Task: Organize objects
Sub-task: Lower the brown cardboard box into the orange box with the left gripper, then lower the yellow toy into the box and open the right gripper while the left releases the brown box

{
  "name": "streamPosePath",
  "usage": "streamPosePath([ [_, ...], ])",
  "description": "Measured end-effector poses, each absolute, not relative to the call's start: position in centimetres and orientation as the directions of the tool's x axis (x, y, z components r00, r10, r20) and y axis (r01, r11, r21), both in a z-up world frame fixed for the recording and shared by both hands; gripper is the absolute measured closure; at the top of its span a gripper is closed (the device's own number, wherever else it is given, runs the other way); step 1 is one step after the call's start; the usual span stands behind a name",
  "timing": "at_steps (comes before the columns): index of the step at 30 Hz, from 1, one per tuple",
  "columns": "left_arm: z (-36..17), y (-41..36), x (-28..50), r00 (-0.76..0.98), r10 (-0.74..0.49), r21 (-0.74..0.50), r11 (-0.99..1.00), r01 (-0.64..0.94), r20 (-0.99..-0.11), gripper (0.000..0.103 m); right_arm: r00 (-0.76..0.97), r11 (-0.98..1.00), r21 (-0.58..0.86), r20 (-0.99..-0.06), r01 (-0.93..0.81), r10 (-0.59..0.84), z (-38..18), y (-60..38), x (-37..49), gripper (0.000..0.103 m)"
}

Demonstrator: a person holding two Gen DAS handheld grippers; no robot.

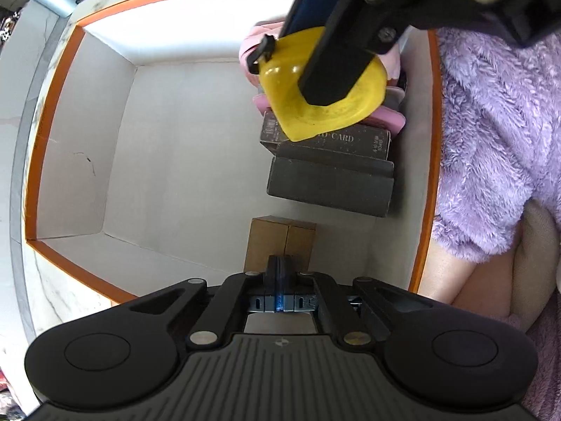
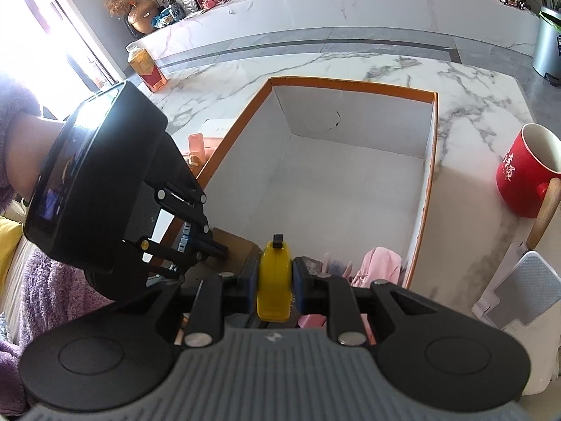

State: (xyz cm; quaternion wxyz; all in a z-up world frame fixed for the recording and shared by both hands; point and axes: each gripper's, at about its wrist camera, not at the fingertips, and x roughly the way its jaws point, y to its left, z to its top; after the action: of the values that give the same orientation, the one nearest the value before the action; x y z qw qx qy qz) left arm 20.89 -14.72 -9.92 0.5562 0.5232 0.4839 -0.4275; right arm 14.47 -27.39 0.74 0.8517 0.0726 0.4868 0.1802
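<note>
- Two tongs work over one orange-rimmed box [image 2: 426,189] standing on the marble worktop [image 2: 466,80]; the step in hand looks like placing the yellow tape measure [image 2: 274,280] among the things already packed.
- Right tongs [image 2: 274,286] are narrowed onto the yellow tape measure, blue pads pressing on its flat sides, and hold it just over the box's near right corner.
- Left tongs [image 1: 278,273] point straight down into the box with their tips fully together and nothing between them, right above a small brown carton [image 1: 280,236] on the box floor. Whether the tips touch the carton I cannot tell.
- Below the tape measure lie a dark card box [image 1: 350,144], a dark grey case [image 1: 329,184] and something pink [image 1: 385,119], stacked against the box wall.
- Next move, as I judge it: lower the tape measure onto a free patch of floor beside that stack, then widen the right tongs; the empty left tongs should stay out of the way.
- Tape measure itself: glossy hard yellow shell, rounded, with a small black tab [image 2: 278,240] at the front. It seems rigid but smooth, so it could slip.
</note>
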Motion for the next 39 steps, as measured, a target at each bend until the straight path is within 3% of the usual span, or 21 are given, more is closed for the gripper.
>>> streamPosePath([
  [2, -9.9, -14.6, 21.3, 0.158, 0.029, 0.16, 0.089, 0.983, -0.987, 0.102, 0.463, 0.924, 0.301, -0.801, -0.237, 0.38, 0.9, -27.4, 14.3, 0.081],
  [3, -9.8, -14.5, 21.5, 0.159, 0.02, 0.161, 0.097, 0.982, -0.987, 0.097, 0.464, 0.923, 0.303, -0.799, -0.239, 0.382, 1.0, -27.4, 14.3, 0.081],
  [7, -9.6, -14.0, 22.4, 0.163, 0.008, 0.163, 0.106, 0.981, -0.987, 0.062, 0.462, 0.92, 0.305, -0.797, -0.248, 0.389, 1.1, -27.3, 14.0, 0.081],
  [14, -9.7, -13.5, 25.3, 0.048, 0.01, 0.049, 0.14, 0.989, -0.999, 0.06, 0.452, 0.92, 0.311, -0.803, -0.24, 0.389, 0.6, -27.5, 14.1, 0.081],
  [19, -10.6, -12.8, 26.1, -0.077, 0.012, -0.074, 0.151, 0.986, -0.997, 0.051, 0.452, 0.92, 0.314, -0.802, -0.235, 0.389, 0.5, -27.5, 14.3, 0.081],
  [24, -10.2, -12.4, 26.3, -0.016, -0.019, -0.019, 0.152, 0.988, -1.0, 0.056, 0.449, 0.921, 0.317, -0.805, -0.227, 0.387, 0.2, -27.6, 14.5, 0.081],
  [30, -9.7, -11.9, 25.6, -0.04, 0.027, -0.037, 0.095, 0.995, -0.999, 0.078, 0.443, 0.919, 0.326, -0.805, -0.224, 0.394, 0.1, -27.5, 14.5, 0.081],
  [33, -9.5, -11.2, 26.2, -0.09, 0.061, -0.084, 0.086, 0.993, -0.994, 0.078, 0.443, 0.918, 0.327, -0.804, -0.226, 0.396, 0.3, -27.4, 14.5, 0.081],
  [39, -7.8, -9.1, 29.0, -0.036, -0.057, -0.046, 0.194, 0.98, -0.998, 0.074, 0.438, 0.913, 0.339, -0.802, -0.227, 0.406, 0.5, -27.2, 14.5, 0.081],
])
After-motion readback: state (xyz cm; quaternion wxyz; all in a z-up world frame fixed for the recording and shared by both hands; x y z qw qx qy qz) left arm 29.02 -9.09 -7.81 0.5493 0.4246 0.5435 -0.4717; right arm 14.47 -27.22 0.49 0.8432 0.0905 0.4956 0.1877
